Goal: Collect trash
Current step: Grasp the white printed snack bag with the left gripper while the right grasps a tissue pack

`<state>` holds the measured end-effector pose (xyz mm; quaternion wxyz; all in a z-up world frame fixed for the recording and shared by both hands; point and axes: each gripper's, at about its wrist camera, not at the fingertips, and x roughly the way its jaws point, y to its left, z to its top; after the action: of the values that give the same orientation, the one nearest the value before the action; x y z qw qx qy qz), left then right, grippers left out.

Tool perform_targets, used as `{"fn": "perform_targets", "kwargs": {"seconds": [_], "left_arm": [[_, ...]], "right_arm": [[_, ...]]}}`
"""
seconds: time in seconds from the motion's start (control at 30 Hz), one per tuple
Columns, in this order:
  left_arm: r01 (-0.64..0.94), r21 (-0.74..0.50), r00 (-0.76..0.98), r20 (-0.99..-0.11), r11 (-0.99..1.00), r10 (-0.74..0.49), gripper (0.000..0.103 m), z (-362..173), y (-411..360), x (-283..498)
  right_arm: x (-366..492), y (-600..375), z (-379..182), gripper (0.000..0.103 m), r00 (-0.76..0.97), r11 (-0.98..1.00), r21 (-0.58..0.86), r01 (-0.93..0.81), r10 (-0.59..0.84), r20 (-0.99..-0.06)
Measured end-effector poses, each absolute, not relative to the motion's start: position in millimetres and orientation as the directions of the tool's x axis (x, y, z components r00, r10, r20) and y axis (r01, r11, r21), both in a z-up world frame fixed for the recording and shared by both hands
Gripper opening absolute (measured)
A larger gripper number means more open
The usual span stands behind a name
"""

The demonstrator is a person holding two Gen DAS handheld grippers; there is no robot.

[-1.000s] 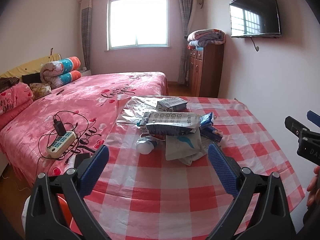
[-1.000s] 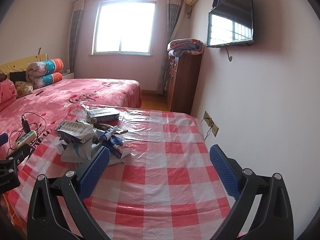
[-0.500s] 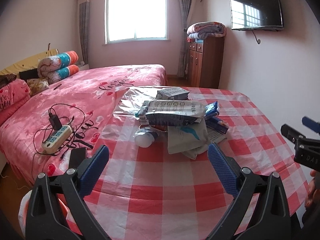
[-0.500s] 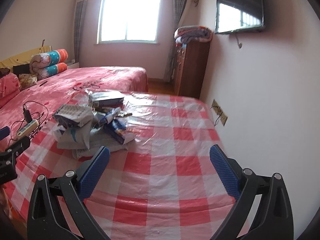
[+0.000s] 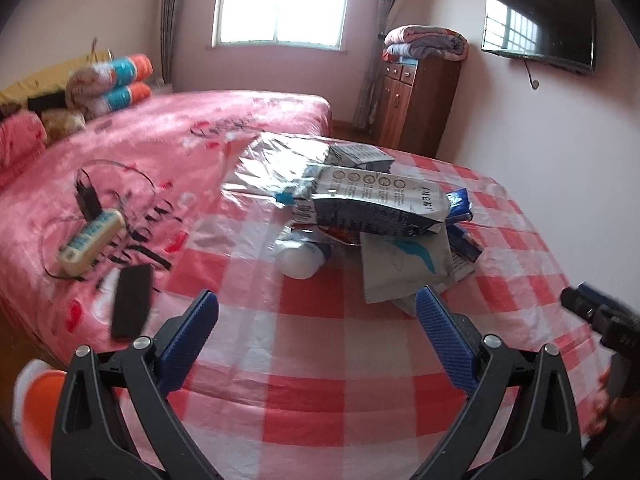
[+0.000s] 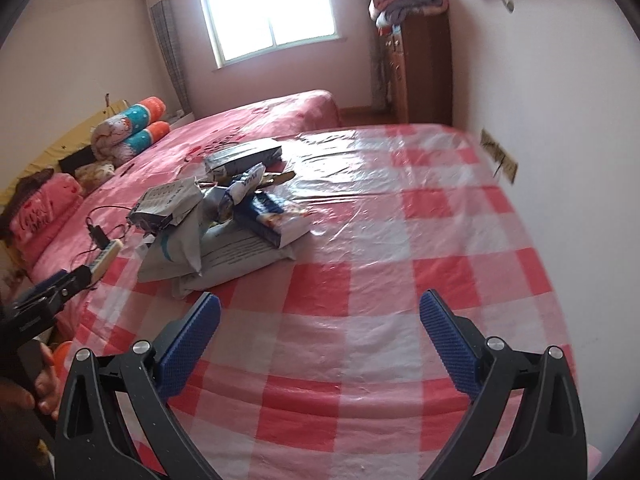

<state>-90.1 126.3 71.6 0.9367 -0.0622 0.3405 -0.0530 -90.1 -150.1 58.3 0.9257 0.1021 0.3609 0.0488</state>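
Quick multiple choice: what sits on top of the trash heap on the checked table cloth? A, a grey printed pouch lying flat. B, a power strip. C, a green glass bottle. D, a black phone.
A: in the left wrist view the grey printed pouch lies across the top of the trash pile; the black phone and the power strip lie on the pink bed instead.
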Motion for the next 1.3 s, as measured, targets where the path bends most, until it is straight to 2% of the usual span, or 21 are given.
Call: {"fn": "perform_targets", "kwargs": {"seconds": [0.23, 0.33, 0.43, 0.8, 1.1, 1.3], "left_arm": [[0.040, -0.285, 0.734, -0.642, 0.958, -0.222, 0.099, 69.2, 128.1, -66.3], [0.027, -0.245, 0.737, -0.650, 0.969, -0.185, 0.099, 63.5, 128.7, -56.8], [0.026, -0.268, 0.726, -0.657, 0.963, -0.202, 0.099, 63.9, 130.6, -49.2], [0.046, -0.550, 0.670, -0.602, 0.834, -0.435, 0.099, 73.8, 115.6, -13.4], [-0.072, -0.442, 0.661, -0.693, 0.894, -0.289, 0.099, 82.6, 89.4, 32.4], [-0.100, -0.305, 0.632, -0.755, 0.947, -0.176, 0.099, 83.6, 75.8, 62.1]], "right_arm": [[-71.4, -147.5, 58.6, 0.095, 0.711, 0.951, 0.302, -0.074, 0.262, -0.652], [-64.4, -141.5, 56.5, 0.083, 0.694, 0.944, 0.313, -0.106, 0.295, -0.656], [-55.7, -134.2, 51.3, 0.083, 0.677, 0.938, 0.319, -0.134, 0.322, -0.662], [-30.5, -134.3, 43.0, 0.083, 0.677, 0.946, 0.293, -0.138, 0.306, -0.669], [-29.1, -154.4, 36.6, 0.083, 0.692, 0.942, 0.316, -0.112, 0.302, -0.656], [-25.8, -167.2, 30.1, 0.083, 0.684, 0.935, 0.341, -0.094, 0.309, -0.661]]}}
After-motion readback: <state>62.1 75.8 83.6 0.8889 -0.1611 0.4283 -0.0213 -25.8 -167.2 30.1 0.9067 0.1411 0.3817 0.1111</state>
